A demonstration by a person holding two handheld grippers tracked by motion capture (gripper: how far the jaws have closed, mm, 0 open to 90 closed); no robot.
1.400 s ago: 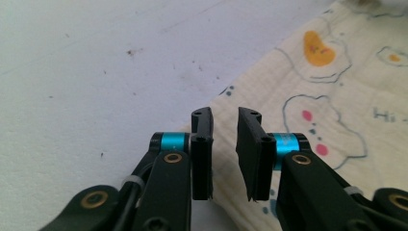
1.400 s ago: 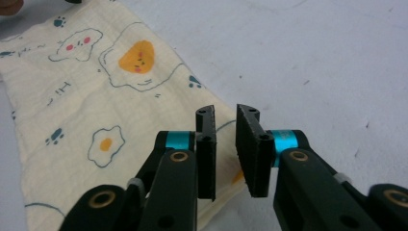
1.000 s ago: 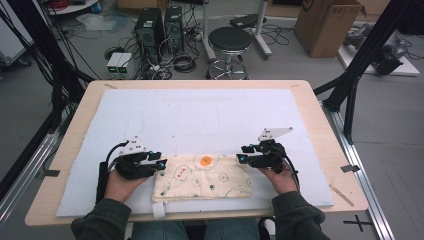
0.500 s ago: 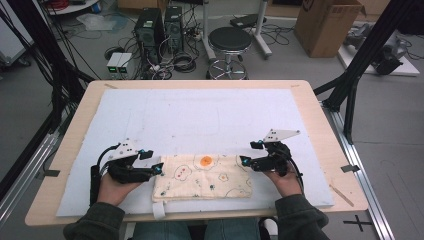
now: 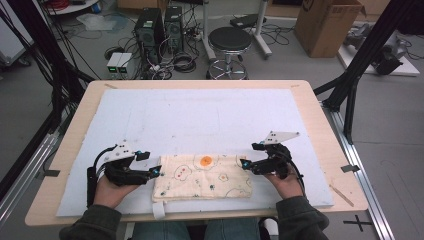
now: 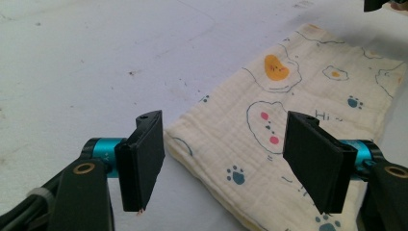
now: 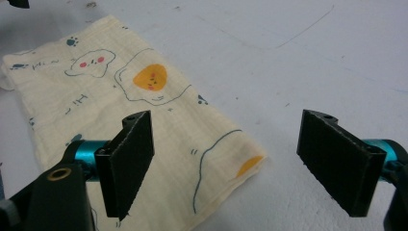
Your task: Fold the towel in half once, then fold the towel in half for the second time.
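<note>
one cloth [image 5: 202,176], folded flat, cream with printed eggs and paw marks, lies on the white mat [image 5: 200,115] at the near edge, at 6 o'clock from the mat's centre. one white tab [image 5: 159,208] hangs from its near left corner over the table [image 5: 320,120] edge.

two grippers counted. left gripper [image 5: 154,172] sits at 9 o'clock of the cloth, just beside its left edge; right gripper [image 5: 245,164] at 3 o'clock, at its right edge. two hands counted, one behind each gripper.

left gripper [image 6: 226,163]: jaws have just been opening and stand wide apart; the cloth's corner lies below and between them, pads clear of it, nothing held. right gripper [image 7: 240,163]: jaws likewise just opened wide; the cloth's corner lies under the gap, not pinched, nothing held.

beyond the table at 12 o'clock: one stool [image 5: 230,42]; one cardboard box [image 5: 327,25] at 1 o'clock.
</note>
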